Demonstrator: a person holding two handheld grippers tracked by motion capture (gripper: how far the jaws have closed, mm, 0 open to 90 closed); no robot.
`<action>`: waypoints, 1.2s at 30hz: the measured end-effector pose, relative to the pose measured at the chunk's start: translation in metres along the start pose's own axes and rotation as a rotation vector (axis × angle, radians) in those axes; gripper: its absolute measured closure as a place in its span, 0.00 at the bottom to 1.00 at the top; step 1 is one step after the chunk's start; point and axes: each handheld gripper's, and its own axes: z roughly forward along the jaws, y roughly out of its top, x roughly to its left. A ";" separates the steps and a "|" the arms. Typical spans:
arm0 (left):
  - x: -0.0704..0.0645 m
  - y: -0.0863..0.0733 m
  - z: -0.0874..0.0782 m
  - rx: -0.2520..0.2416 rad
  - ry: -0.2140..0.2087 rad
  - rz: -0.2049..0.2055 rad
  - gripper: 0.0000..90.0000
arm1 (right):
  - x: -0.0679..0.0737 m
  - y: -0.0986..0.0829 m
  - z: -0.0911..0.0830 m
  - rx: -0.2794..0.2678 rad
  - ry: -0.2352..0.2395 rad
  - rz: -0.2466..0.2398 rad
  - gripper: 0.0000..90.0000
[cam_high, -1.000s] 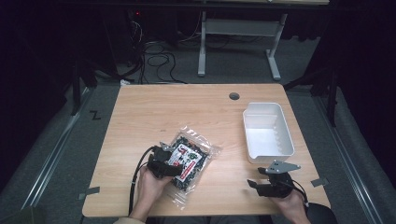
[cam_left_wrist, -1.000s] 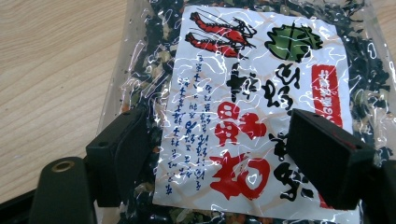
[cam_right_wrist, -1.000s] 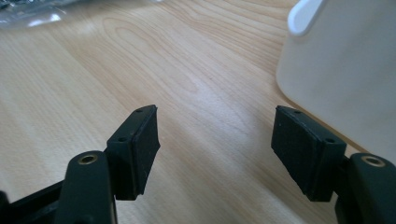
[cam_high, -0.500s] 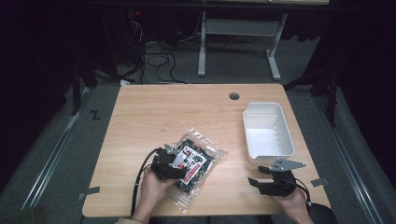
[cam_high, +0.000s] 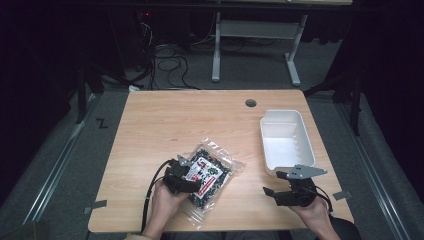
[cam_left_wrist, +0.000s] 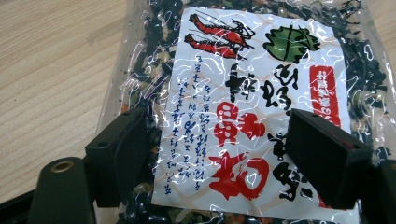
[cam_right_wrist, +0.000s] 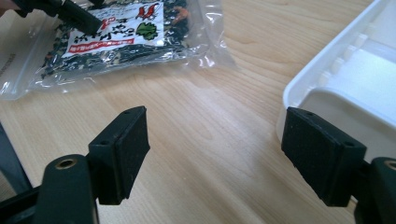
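left gripper (cam_left_wrist: 212, 154) view shows red shrimp on the packet (cam_left_wrist: 252, 102) label.

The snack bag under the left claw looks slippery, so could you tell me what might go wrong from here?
1. The left claw stands open over the glossy snack bag; closing on the flat film may just pinch plastic and slip.
2. The loose contents could shift and sag if it is lifted by one edge.
3. The white tray sits close to the right claw, so a swing might knock it.

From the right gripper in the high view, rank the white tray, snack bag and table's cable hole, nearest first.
From the right gripper:
1. White tray, just ahead, along the table's right side.
2. Snack bag, to its left, under the left gripper.
3. Cable hole, at the far edge.
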 end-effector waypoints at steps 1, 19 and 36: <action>0.000 0.000 0.000 -0.001 -0.002 0.002 0.24 | 0.000 0.001 0.001 0.016 0.015 0.002 0.28; -0.004 0.000 0.001 -0.007 -0.020 0.020 0.25 | 0.012 0.047 0.017 0.073 0.051 -0.072 0.44; -0.006 0.000 0.002 -0.007 -0.029 0.036 0.24 | 0.019 0.097 0.079 0.270 0.032 -0.097 0.49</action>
